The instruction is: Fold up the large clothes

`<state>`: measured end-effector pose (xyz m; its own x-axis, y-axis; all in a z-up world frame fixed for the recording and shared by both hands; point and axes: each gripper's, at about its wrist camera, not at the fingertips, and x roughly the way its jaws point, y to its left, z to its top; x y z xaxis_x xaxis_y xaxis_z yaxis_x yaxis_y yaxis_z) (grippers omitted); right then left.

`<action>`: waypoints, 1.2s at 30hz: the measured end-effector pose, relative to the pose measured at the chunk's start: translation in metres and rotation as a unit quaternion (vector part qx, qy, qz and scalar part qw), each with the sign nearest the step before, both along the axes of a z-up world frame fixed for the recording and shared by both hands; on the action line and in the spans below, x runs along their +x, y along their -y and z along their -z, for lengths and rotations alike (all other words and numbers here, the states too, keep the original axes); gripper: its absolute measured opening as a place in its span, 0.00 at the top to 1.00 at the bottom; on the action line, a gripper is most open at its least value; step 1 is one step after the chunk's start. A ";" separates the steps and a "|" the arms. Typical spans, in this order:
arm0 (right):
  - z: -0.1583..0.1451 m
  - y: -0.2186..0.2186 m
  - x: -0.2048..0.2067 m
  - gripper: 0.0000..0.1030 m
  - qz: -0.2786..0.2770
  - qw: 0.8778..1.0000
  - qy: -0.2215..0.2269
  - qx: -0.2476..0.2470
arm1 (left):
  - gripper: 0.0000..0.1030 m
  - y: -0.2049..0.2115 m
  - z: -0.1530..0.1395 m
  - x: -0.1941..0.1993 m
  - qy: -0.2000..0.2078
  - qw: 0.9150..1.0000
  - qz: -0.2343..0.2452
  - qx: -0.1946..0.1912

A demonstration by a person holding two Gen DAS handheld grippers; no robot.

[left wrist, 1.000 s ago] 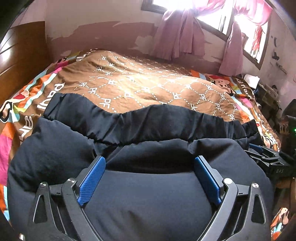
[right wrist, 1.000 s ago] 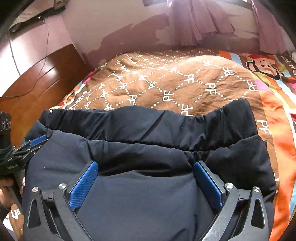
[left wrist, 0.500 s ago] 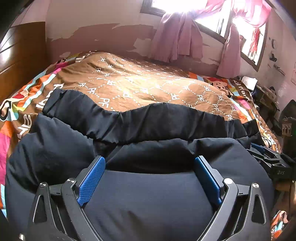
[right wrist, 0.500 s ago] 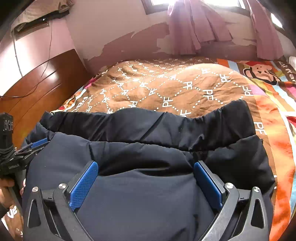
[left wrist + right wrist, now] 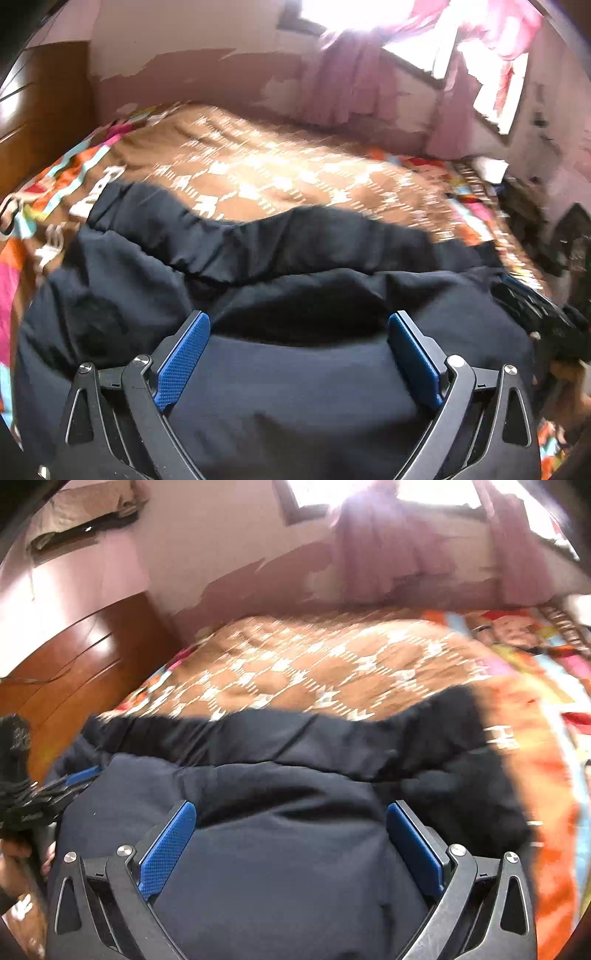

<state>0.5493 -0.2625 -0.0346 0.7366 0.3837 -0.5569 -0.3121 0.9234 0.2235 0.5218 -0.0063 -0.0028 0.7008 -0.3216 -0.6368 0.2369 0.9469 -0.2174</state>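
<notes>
Jacket (image 5: 295,387): one dark, puffy garment lies on the near part of the bed and fills the lower half of both views. Its gathered hem (image 5: 280,240) runs as one band across its far edge, over the brown blanket.

In the left wrist view, from the left, there is one wooden headboard (image 5: 40,110), then one brown blanket (image 5: 280,173) with a white pattern on a colourful sheet (image 5: 55,177). The left gripper (image 5: 295,343) is spread wide; its two blue pads (image 5: 181,362) stand far apart, with jacket cloth bulging between them. The fabric touches the space between the fingers, but they do not pinch it. On the right edge, the right gripper (image 5: 532,310) shows partly, dark and blurred, against the side of the jacket. Behind are two pink curtains (image 5: 354,81) at a bright window.

In the right wrist view, on the left edge, one hand (image 5: 14,864) holds the left gripper (image 5: 55,790) at the jacket (image 5: 288,878) edge. The right gripper (image 5: 291,827) is also spread wide, two blue pads (image 5: 166,849) apart, cloth between them and not clamped. The blanket (image 5: 314,672) lies behind, the sheet (image 5: 535,716) on the right. Both views are blurred.
</notes>
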 end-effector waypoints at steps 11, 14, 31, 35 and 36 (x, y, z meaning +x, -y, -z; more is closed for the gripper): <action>-0.044 0.074 -0.015 0.00 0.025 0.999 0.029 -0.021 | 0.08 -0.072 -0.039 -0.019 -0.024 0.999 -0.032 0.021; -0.031 0.086 -0.016 0.00 0.008 1.000 -0.004 -0.005 | 0.08 -0.106 -0.027 -0.020 -0.058 0.996 -0.059 -0.009; 0.048 0.108 0.000 0.00 -0.030 0.981 -0.169 0.092 | 0.01 -0.152 0.043 -0.008 -0.202 0.972 -0.036 -0.114; 0.058 0.121 -0.004 0.00 -0.028 0.977 -0.153 0.144 | 0.01 -0.156 0.044 -0.008 -0.198 0.972 -0.035 -0.120; 0.058 0.122 -0.005 0.00 -0.029 0.977 -0.152 0.146 | 0.01 -0.157 0.044 -0.009 -0.195 0.973 -0.035 -0.120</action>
